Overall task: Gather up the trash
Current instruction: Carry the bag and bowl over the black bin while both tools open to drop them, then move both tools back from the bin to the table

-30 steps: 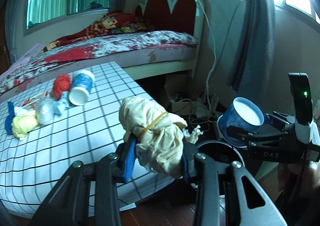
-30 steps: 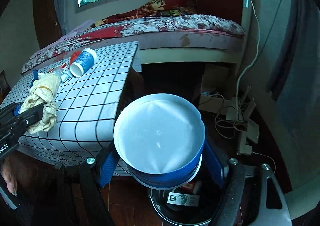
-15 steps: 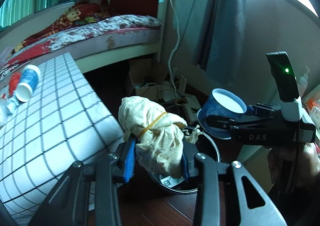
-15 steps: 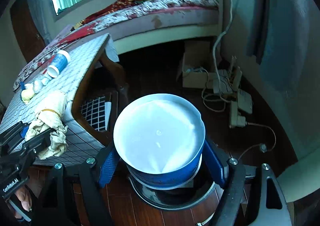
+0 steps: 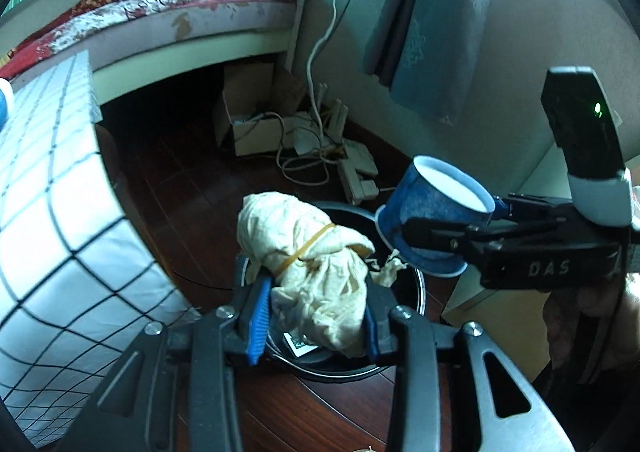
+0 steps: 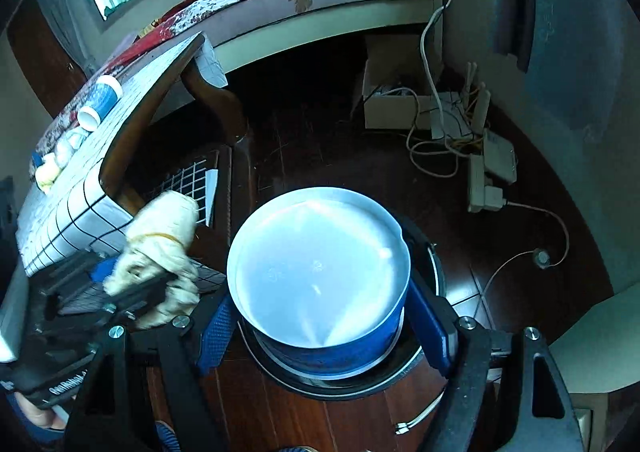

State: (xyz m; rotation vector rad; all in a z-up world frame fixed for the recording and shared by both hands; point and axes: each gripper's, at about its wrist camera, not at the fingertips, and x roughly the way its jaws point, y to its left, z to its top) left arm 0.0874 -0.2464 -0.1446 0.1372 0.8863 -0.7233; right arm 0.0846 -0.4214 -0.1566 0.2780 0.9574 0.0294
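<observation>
My left gripper is shut on a cream cloth bundle tied with a rubber band, held right over the round black trash bin on the floor. My right gripper is shut on a blue paper cup with a white inside, held over the same bin. The cup also shows in the left wrist view, to the right of the bundle. The bundle shows in the right wrist view, at the left. The bin holds a printed scrap.
A table with a white grid cloth stands left of the bin, with another blue cup and small trash on it. A cardboard box, cables and a power strip lie on the dark wood floor. A bed is behind.
Both grippers have moved away from the table and down over the bin, each with its load still held. The bin now sits directly under the bundle and the cup.
</observation>
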